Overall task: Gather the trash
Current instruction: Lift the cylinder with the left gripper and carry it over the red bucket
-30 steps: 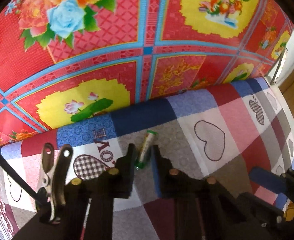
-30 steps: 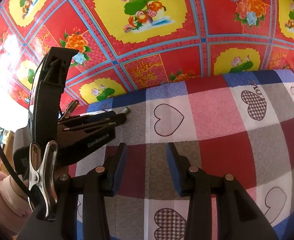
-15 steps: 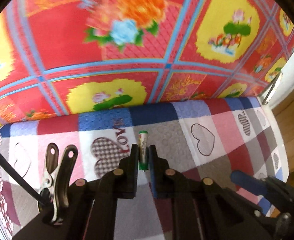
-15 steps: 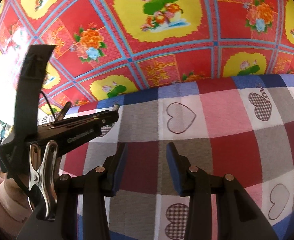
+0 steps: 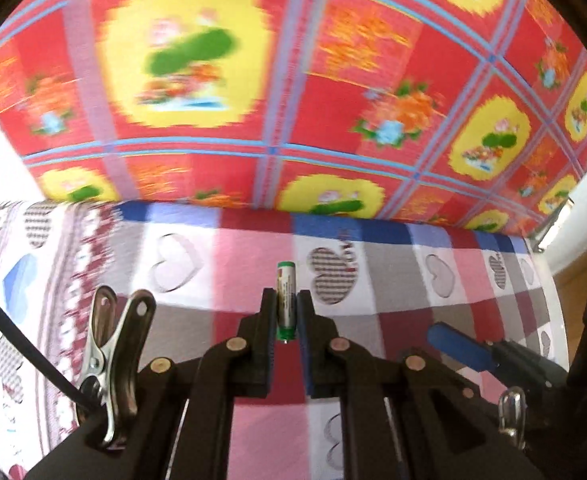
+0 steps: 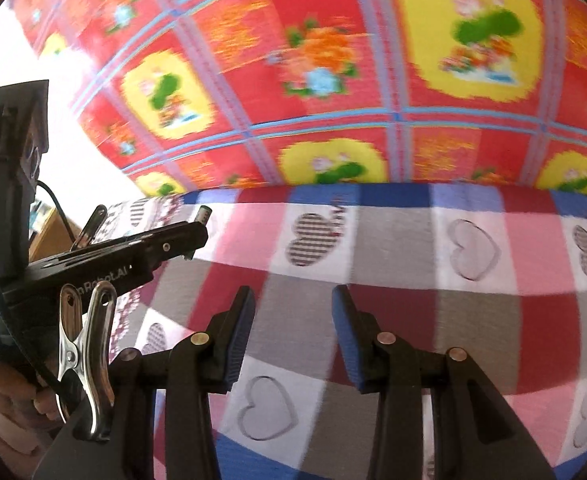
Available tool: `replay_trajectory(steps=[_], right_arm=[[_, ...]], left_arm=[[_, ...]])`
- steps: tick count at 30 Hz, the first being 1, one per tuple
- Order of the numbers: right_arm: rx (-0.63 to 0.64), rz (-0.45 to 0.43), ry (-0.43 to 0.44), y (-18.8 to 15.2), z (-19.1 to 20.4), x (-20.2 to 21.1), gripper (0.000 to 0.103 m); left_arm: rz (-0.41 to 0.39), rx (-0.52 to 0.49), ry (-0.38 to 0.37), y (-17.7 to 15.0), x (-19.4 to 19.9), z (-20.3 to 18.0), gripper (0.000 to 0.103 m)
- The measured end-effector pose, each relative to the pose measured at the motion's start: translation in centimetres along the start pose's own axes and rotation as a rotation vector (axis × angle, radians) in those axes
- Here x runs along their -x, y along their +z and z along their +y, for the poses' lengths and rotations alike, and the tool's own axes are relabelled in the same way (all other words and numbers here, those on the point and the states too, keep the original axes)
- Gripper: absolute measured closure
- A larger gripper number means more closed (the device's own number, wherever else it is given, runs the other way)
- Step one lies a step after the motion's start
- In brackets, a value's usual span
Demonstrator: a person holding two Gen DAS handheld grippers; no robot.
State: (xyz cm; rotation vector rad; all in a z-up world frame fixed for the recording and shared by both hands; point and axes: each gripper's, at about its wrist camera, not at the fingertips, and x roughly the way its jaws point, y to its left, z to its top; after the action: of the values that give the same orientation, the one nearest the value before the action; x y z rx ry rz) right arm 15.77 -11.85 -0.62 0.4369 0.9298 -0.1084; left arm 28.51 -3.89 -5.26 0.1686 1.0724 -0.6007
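Note:
A small green-and-white battery (image 5: 285, 298) is pinched between the pads of my left gripper (image 5: 286, 312), which is shut on it and holds it above the checked heart-print cloth (image 5: 393, 280). From the right wrist view that same left gripper (image 6: 197, 236) shows at the left, with the battery's end (image 6: 203, 214) poking out past its tips. My right gripper (image 6: 293, 320) hangs over the cloth (image 6: 393, 256) with its jaws apart and nothing between them. Its blue-padded finger (image 5: 459, 346) enters the left wrist view at the lower right.
The floor is covered by a red mat (image 5: 293, 80) with yellow flower panels. A white wall or door edge (image 5: 585, 216) rises at the right of the left wrist view. A person's hand (image 6: 9, 396) grips the left tool's handle.
The left gripper closed on the battery, lifted it off the cloth and swung left. The right gripper also shifted left over the cloth, jaws unchanged.

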Motion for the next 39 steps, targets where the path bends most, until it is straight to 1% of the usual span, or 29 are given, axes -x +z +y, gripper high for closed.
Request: replay_trajectory(steps=[9, 15, 19, 24, 29, 33, 36, 39], right_arm=[[0.125, 0.018, 0.082, 0.8, 5.6, -0.7, 0.061], [0.219, 0.036, 0.144, 0.4, 10.8, -1.4, 0.061], [0.272, 0.037, 0.171, -0.1, 14.0, -1.5, 0.061], [0.324, 0.035, 0.18, -0.9, 18.2, -2.1, 0.061], [0.332, 0.033, 0.173, -1.6, 22.7, -3.0, 0.061], [0.364, 0.034, 0.169, -2.1, 26.5, -4.0, 0.061], [0.371, 0.033, 0.166, -2.4, 29.4, -4.7, 0.056], [0.385, 0.039, 0.16, -2.7, 31.7, -5.5, 0.055]], left_arm=[[-0.042, 0.128, 0.09, -2.0, 4.8, 5.9, 0.093], [-0.077, 0.222, 0.157, -3.6, 8.4, 10.5, 0.093], [-0.106, 0.268, 0.191, -4.5, 10.8, 13.6, 0.093], [-0.128, 0.322, 0.218, -5.9, 13.5, 18.4, 0.093], [-0.127, 0.353, 0.25, -7.0, 16.0, 23.1, 0.093], [-0.132, 0.374, 0.283, -8.1, 18.1, 27.4, 0.093], [-0.127, 0.392, 0.299, -9.0, 19.0, 30.2, 0.093], [-0.128, 0.419, 0.31, -9.9, 20.0, 33.4, 0.093]])
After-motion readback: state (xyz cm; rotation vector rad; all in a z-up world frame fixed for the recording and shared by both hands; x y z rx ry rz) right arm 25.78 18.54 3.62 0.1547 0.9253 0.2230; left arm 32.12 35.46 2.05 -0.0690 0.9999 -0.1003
